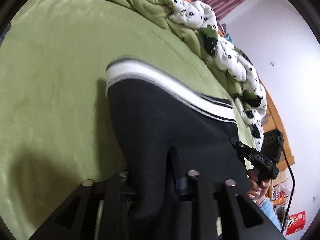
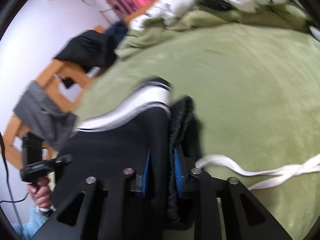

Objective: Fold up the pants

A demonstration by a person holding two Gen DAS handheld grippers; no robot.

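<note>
**Pants lifted between two tools, fold still under way**

The right tool (image 2: 162, 166) had its blue-padded fingers (image 2: 177, 168) clamped narrow on a bunched edge of the black fleece pants with a white striped side band (image 2: 120, 146), dark cloth filling the gap at the lower centre of the right wrist view. The left tool (image 1: 152, 172) likewise gripped a fold of the same pants (image 1: 160, 120) at the lower centre of its own view, with fabric packed between its fingers. Each tool also showed in the other's view: the right one, in a person's hand, at the lower right of the left wrist view, and the left one at the lower left of the right wrist view.

The pants hung stretched between both tools above the green plush bed cover (image 2: 250, 80), the white band curving across the middle of each frame. A white woven drawstring (image 2: 260, 170) trailed over the cover at the lower right. A rumpled white and green patterned quilt (image 1: 200, 16) lay at the upper edge.

Judging by this, the garment seemed gathered and doubled once. Laying it flat, folding it shorter and smoothing it appeared to remain.
</note>
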